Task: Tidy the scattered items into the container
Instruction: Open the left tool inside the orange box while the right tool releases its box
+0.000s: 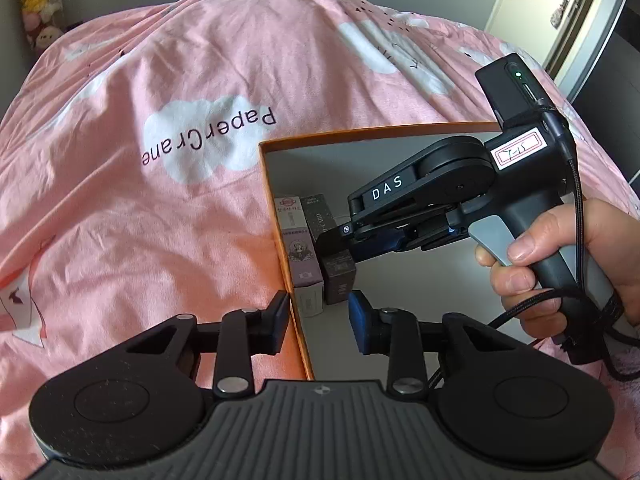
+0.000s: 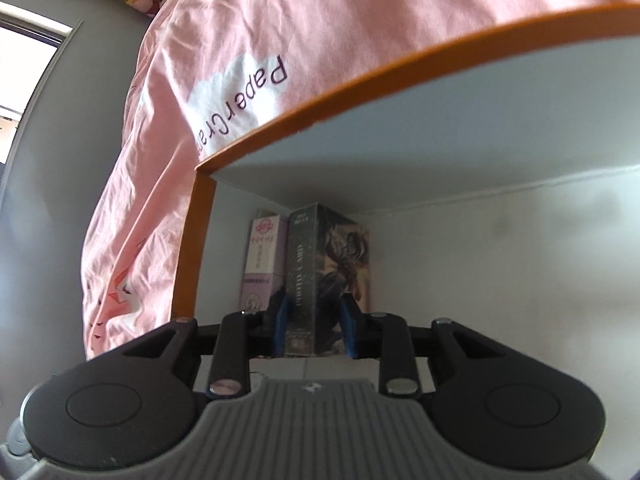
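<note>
Inside the orange-rimmed box [image 2: 400,68] on the pink bed cover [image 1: 160,200] — right claw [image 2: 314,326] clamped on a dark card box [image 2: 316,280] beside a lilac one [image 2: 262,264]; left claw [image 1: 319,322] apart, empty, straddling the rim.

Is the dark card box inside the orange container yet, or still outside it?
Inside: the dark card box stands within the orange container, between the right gripper pads.
</note>
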